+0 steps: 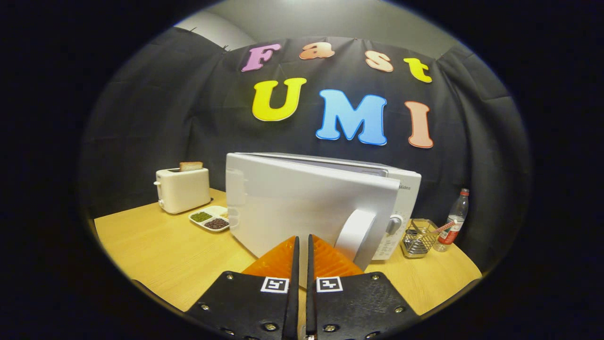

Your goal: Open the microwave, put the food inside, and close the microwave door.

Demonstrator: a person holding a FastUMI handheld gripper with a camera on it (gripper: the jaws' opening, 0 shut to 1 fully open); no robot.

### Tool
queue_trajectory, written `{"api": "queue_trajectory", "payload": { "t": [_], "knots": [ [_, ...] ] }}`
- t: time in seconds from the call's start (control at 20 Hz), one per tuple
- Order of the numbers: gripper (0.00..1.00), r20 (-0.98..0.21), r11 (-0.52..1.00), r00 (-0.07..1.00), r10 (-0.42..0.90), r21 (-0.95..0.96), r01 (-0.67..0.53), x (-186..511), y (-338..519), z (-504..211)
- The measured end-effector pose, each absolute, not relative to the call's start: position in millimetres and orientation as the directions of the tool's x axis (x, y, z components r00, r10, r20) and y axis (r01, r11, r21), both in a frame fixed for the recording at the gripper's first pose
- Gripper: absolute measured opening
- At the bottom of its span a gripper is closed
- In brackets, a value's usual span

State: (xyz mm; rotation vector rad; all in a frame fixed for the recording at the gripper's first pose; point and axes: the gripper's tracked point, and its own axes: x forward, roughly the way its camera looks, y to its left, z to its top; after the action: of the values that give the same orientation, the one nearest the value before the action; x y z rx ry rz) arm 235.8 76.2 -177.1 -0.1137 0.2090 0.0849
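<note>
Fingers nearly together on the gripper (302, 238), just a thin slit between them, and nothing is caught in that slit. Their tips sit right at the lower edge of the white microwave's door (302, 208), close against its face; whether they touch it I cannot tell.

That white box-shaped microwave (401, 189) stands at twelve o'clock from the fingers, and its door is swung partly outward, the hinged edge over at ten o'clock, the free edge at two o'clock with a rounded white handle (355, 233) standing off it. Behind the free edge, the control panel with a round knob (394, 224) shows.

Over at ten o'clock, a cream two-slot toaster (183, 190) with a slice of browned toast (190, 165) poking up. Just beside it, toward the microwave, a white divided tray of green and dark beans (210, 218), its near edge close to the door's hinged corner.

At two o'clock, a wire-mesh metal basket (418, 238) next to the microwave, and a clear plastic bottle with a red cap (453, 221) just beyond that.

Open room: the light wooden tabletop (155, 250) is bare from eight to ten o'clock, and a narrower strip runs at four o'clock up to the table's front edge.
</note>
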Motion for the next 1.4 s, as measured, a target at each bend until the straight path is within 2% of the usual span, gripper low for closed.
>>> {"api": "queue_trajectory", "payload": {
  "t": [0.35, 0.75, 1.1, 1.4],
  "knots": [
    [0.07, -0.19, 0.995, 0.98, -0.051, -0.096, 0.033, 286, 40, -170],
    [0.07, -0.183, 0.984, 0.978, -0.103, -0.16, 0.074, 330, 47, -175],
    [0.08, -0.256, 0.993, 0.959, -0.12, -0.03, 0.116, 356, 36, -197],
    [0.08, -0.222, 0.981, 0.962, -0.156, -0.15, 0.124, 360, 33, -200]
  ]
}}
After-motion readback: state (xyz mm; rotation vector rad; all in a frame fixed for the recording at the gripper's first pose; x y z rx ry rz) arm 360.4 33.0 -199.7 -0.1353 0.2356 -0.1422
